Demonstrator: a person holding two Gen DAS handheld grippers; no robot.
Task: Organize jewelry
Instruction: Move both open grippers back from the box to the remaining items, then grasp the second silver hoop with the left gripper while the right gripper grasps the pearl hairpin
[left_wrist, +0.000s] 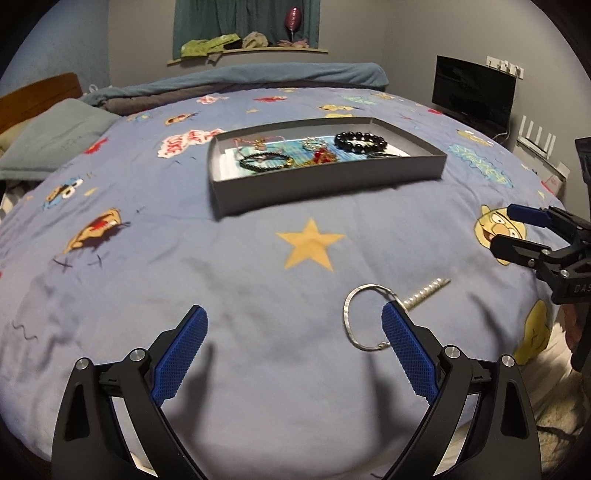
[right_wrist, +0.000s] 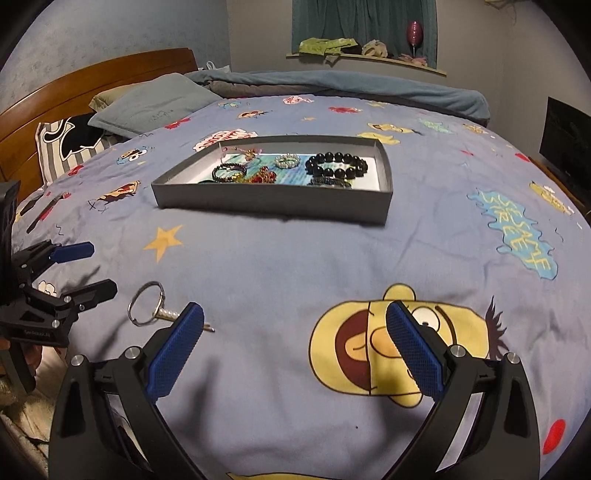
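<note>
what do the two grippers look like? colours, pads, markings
Both match: the left gripper and right gripper have matte black angular arms, silver round pivot bolts and long blue pads with fine grid texture. Pale lettering marks each body, too small to read in full. No cables or sleeves visible.

A bed (right_wrist: 258, 277) with a blue cartoon cover fills the room, its wooden headboard (right_wrist: 92, 81) at far left. Grey walls (right_wrist: 251, 33) rise behind; a teal curtain (right_wrist: 362, 22) hangs over a cluttered shelf (right_wrist: 369, 57). A dark screen (left_wrist: 472, 92) stands right.

A tray (left_wrist: 325, 186) sits mid-bed — bracelets inside — with a silver bangle (left_wrist: 352, 317) nearer, on the bedspread (left_wrist: 258, 288).
</note>
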